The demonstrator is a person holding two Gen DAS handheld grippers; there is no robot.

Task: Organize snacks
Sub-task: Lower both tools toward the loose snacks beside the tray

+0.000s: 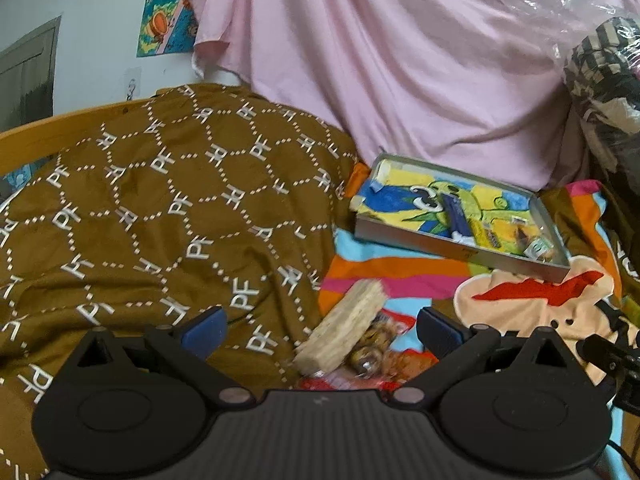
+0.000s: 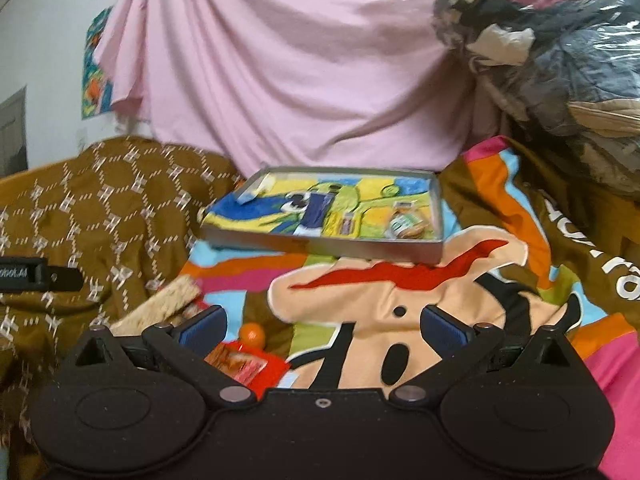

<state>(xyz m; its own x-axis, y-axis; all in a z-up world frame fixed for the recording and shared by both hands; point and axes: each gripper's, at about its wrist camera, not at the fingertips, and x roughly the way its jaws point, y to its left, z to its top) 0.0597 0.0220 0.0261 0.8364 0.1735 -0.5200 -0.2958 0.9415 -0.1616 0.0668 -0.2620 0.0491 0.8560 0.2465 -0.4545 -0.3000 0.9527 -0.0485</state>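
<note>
a bedroom – blankets [image 1: 160, 200] (wall poster [image 1: 168, 8]) everywhere.

We hold 2 black plastic two-finger grippers low and level, both pointing forward. Our left gripper [image 1: 320, 330] has its jaws spread wide, the 2 blue rubber-padded fingertips [image 1: 204, 330] well apart with nothing between them. Our right gripper [image 2: 322, 330] matches it, jaws wide and its blue pads [image 2: 442, 330] gripping nothing. Neither hand nor sleeve shows in either wrist view.
</note>
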